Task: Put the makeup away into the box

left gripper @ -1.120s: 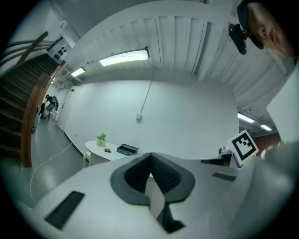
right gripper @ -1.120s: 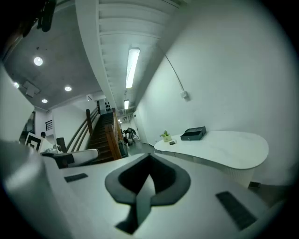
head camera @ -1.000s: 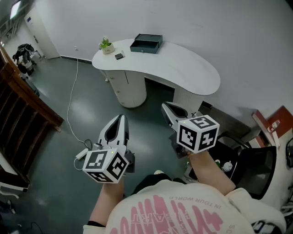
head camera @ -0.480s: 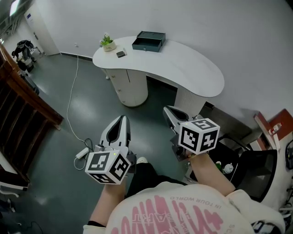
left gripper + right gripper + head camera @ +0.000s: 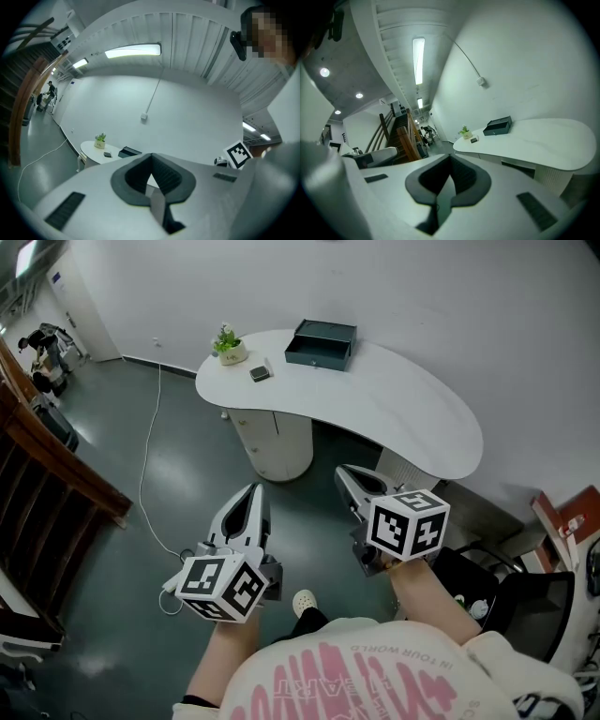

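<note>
Both tongs are clenched with nothing between them: the left tongs (image 5: 250,491) and the right tongs (image 5: 344,472) each show their dark pads meeting at the tip in their own gripper views. They hang side by side, apart from each other, over the grey floor (image 5: 187,456) in front of the person, and point towards a white curved desk (image 5: 403,413) that stands well apart from them. The dark open box (image 5: 321,343) sits at the desk's far edge by the wall. A small dark makeup case (image 5: 260,373) lies on the desk near the box, just beside a potted plant (image 5: 228,343). A white cable (image 5: 145,465) trails across the floor at the left.
</note>
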A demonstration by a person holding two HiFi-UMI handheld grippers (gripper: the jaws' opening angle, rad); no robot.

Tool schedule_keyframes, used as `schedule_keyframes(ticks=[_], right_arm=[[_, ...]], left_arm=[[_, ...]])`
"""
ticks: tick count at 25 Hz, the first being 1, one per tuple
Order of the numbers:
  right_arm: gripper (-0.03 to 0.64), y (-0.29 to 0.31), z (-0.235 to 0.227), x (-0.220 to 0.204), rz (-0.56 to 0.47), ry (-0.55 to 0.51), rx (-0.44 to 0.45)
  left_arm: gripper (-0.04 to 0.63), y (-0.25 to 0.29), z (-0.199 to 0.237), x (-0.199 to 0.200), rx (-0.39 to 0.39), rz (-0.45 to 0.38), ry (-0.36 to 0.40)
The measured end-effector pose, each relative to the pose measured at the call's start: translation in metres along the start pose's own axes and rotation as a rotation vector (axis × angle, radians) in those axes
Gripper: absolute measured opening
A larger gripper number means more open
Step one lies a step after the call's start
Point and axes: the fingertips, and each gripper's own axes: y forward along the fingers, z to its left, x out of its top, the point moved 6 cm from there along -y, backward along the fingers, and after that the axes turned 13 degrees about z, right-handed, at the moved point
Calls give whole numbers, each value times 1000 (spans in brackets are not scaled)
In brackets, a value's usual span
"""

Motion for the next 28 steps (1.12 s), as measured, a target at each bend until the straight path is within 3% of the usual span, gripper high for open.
schedule_keyframes(ticks=[9,22,25,28], right_arm=[[0,68,2,54,-34,-1,-7],[2,133,-38,52,55,10,-98],[77,152,-52,60,75,15,-94],[75,176,-68,72,87,12,-84]], left_arm=[[2,43,65,49,-48,-3,7],[2,95,122,37,-31,26,-49],[2,112,134,38,-22,31,-58],[2,128,148,46,-6,25,-57]])
